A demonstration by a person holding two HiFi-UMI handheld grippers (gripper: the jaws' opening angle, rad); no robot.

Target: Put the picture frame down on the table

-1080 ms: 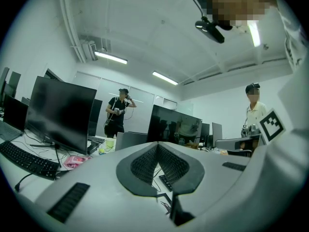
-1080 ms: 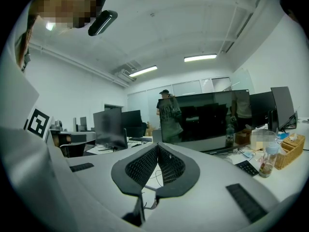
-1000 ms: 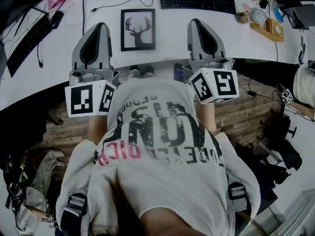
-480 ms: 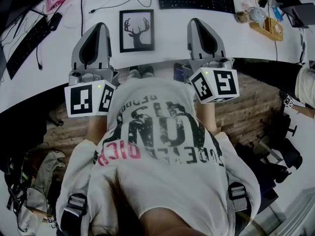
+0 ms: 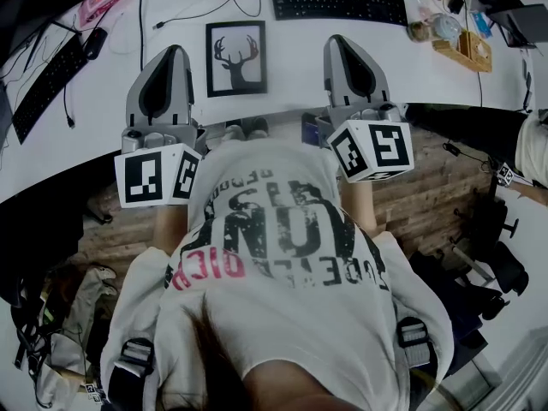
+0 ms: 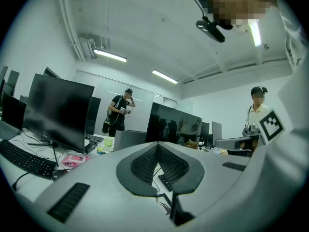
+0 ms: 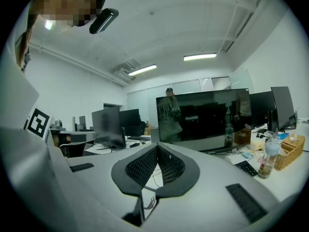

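Picture frame (deer print) on the table, between the left gripper and right gripper, slightly farther. Both claws are pinched together and empty. The frame looks flat, so placing seems done; next, merely withdraw.

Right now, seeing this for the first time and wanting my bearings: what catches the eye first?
The black-framed picture of a deer's antlered head lies flat on the white table. The grey left gripper and right gripper flank it, both shut and empty. A black keyboard sits beyond it.
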